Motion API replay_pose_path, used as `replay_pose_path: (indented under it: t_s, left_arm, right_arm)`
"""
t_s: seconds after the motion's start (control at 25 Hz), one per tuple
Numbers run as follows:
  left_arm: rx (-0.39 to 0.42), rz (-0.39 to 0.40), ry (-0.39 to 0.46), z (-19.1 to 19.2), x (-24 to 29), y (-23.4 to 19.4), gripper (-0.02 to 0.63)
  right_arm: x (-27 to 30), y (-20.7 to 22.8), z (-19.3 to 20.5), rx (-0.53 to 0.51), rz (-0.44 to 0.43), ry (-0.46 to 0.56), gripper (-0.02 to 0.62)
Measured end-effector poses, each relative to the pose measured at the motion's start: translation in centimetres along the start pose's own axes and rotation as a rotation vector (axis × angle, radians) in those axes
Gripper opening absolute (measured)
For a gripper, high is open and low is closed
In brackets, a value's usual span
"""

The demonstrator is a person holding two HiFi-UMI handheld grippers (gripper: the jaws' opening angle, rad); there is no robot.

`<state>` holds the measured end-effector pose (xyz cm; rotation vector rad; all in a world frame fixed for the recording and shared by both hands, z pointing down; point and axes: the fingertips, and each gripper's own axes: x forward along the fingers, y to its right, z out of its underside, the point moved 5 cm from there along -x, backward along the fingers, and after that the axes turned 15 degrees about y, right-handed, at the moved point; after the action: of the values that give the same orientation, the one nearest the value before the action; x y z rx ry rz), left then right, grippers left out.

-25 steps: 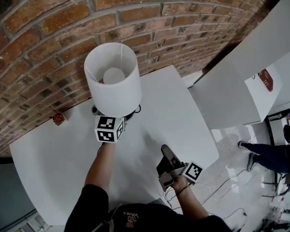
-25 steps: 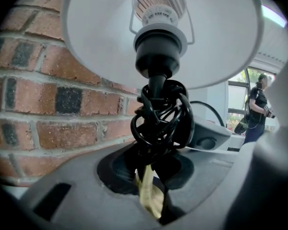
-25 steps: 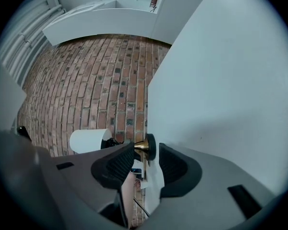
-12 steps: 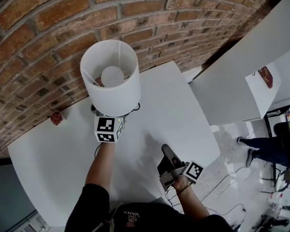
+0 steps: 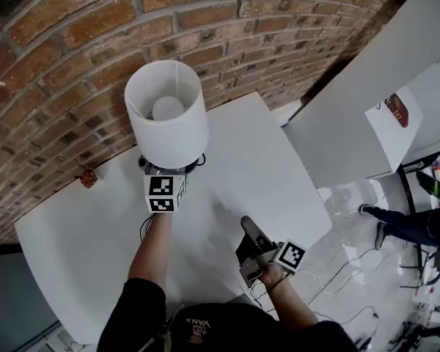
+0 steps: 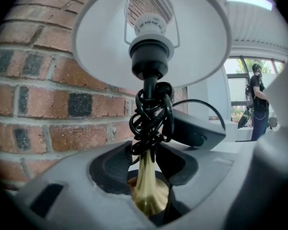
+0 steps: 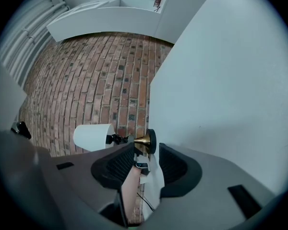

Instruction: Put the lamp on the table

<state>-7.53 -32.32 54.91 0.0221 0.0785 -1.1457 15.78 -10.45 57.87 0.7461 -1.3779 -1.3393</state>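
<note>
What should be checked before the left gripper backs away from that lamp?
1. Lamp upright on the white table: ok.
2. Left gripper jaws opening, pads off the brass stem: ok.
3. Stem out from between the jaws: not ok.
4. Black cord bundle free of the jaws: cannot tell.
5. Right gripper open, empty, away from the lamp: ok.

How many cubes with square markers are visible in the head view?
2. One marker cube rides on the left gripper, whose jaws are opening around the lamp stem. The other rides on the right gripper, nearer the person, over the white table. None looks hidden.
</note>
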Motion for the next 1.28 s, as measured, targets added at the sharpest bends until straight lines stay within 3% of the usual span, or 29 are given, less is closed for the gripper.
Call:
replay_pose_path:
  t_s: [0.12,0.32,0.48,0.6,0.76,0.92,1.08,1.28]
  left_arm:
    - [-0.007,-0.003,-0.028,0.1,-1.4,0.4,0.189]
    - [-0.036,0.020,-0.085,0.0,-5.2,2.0,0.196]
    - [-0.037,0.066,-0.126,-0.5,-9.4,3.6,0.202]
    - [-0.036,0.093,-0.126,-1.7,-12.2,4.7,0.202]
    - [-0.036,0.121,-0.109,-4.0,-15.7,5.9,0.201]
    - [-0.043,0.156,-0.093,-6.6,-19.4,7.7,0.170]
    - [-0.044,0.176,-0.079,-9.1,-23.3,8.7,0.116]
    - [-0.031,0.222,-0.050,-11.4,-27.7,9.5,0.046]
  right_arm:
    - [-0.8,-0.5,0.1,-0.013,-0.014,0.003,0.149]
    - [-2.5,-1.6,0.6,-0.042,-0.043,0.001,0.149]
    - [-4.1,-2.6,0.8,-0.151,-0.058,-0.002,0.149]
    - [-5.0,-4.4,1.0,-0.277,-0.138,0.006,0.149]
    - [-6.4,-7.1,2.0,-0.337,-0.235,0.049,0.138]
    - [-9.1,-8.4,3.4,-0.379,-0.250,0.086,0.113]
    - [-12.2,-8.9,4.9,-0.486,-0.199,0.134,0.064]
    - [-15.2,-10.4,7.3,-0.595,-0.234,0.181,0.002]
